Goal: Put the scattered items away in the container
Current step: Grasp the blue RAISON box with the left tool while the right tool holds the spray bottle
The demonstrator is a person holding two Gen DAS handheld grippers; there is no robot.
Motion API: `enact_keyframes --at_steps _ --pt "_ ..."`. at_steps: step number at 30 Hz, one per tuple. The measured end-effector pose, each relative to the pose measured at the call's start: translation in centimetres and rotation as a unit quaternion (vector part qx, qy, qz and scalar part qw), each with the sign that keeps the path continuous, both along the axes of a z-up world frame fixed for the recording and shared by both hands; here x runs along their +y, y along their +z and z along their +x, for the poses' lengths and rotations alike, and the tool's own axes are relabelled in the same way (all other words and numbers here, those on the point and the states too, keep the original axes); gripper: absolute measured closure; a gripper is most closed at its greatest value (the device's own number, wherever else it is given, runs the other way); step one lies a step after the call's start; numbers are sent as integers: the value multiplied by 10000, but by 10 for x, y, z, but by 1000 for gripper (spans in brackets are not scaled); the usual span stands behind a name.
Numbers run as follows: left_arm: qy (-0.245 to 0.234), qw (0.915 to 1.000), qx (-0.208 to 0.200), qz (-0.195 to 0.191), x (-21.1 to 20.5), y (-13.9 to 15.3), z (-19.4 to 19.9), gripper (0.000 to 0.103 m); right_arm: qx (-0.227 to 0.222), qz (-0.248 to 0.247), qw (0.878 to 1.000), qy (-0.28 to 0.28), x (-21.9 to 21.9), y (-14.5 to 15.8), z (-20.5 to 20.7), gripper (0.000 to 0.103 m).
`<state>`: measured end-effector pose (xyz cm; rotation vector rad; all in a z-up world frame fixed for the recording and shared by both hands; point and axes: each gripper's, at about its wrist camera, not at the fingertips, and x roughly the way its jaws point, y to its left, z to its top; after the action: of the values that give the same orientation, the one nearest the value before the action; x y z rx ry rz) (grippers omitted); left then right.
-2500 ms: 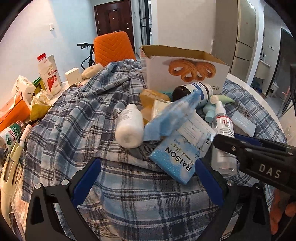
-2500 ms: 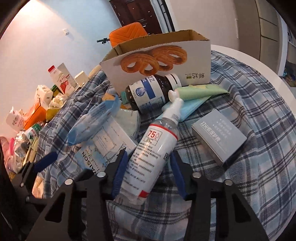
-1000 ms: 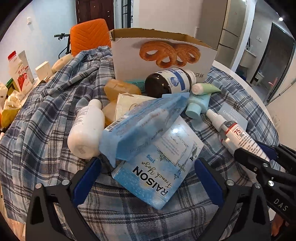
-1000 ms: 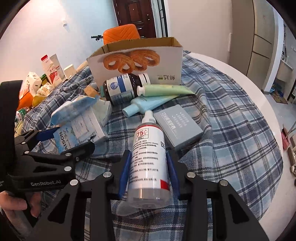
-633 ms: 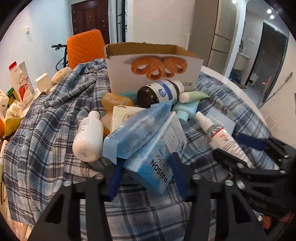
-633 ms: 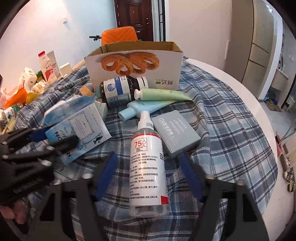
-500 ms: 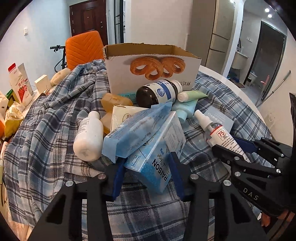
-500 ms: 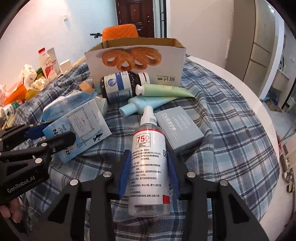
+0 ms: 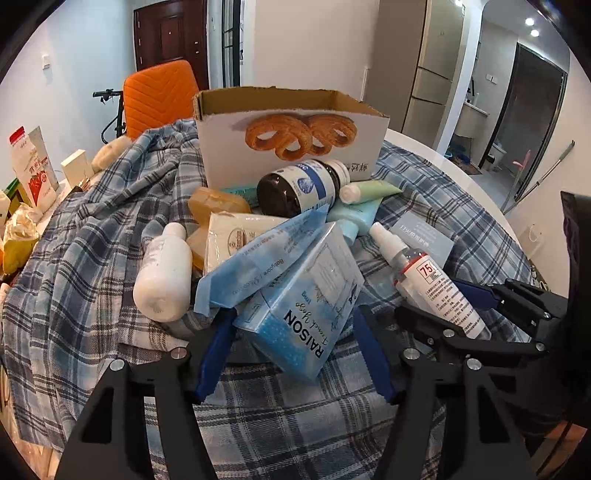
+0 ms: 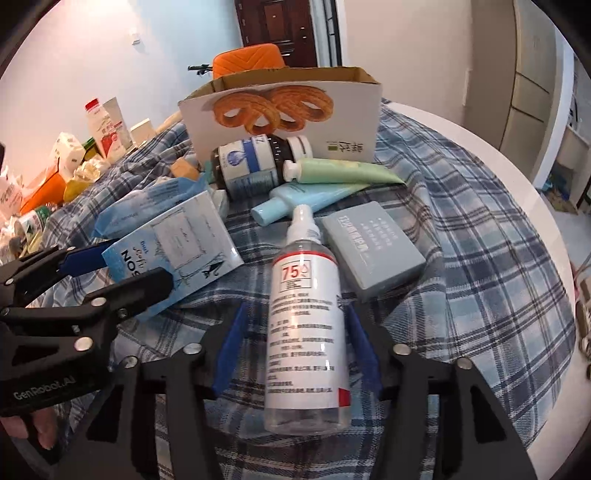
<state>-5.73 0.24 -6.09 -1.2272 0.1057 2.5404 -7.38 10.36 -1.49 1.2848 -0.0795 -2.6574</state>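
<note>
Slippage is the main risk. The left tongs (image 9: 293, 341) clamp the tilted, glossy blue RAISON carton (image 9: 306, 295) near one end; a blue wipes pouch (image 9: 258, 262) leaning on it could tumble. The right tongs (image 10: 297, 334) pinch the round clear 75 spray bottle (image 10: 304, 321), which might roll free. The open pretzel-printed cardboard box (image 10: 280, 107) waits at twelve o'clock on the bench.

Pale blue wall (image 9: 74, 55) seen at left, dark wooden door (image 9: 166, 37) behind orange chair (image 9: 159, 96). Round white table (image 10: 517, 177) draped with blue plaid cloth (image 9: 92, 240). Ceiling spotlights (image 9: 532, 26) lit at right.
</note>
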Motion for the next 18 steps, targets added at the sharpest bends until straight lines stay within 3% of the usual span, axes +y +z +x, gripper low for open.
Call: enact_keyframes --at_steps 2,3,4,6,11,15,18 --pt "-19 9999 64 127 -1 3 1 36 80 -91 9999 -37 3 2 1 43" --pt "-20 9997 121 193 -2 6 3 43 140 -106 9998 -67 5 3 3 48" --pt "-13 9996 160 232 -2 8 4 68 178 -79 9998 -55 4 5 4 65" --pt "-25 9994 111 322 -3 9 4 68 178 -16 9998 -5 3 5 5 65" --pt "-272 9992 262 -142 17 8 11 68 221 265 9994 68 -5 3 4 65" --pt "-498 9983 82 -276 31 0 8 64 75 59 9999 65 0 -5 0 65" --pt "-360 9992 68 -185 29 -3 4 64 58 -173 9998 56 7 -6 -1 66"
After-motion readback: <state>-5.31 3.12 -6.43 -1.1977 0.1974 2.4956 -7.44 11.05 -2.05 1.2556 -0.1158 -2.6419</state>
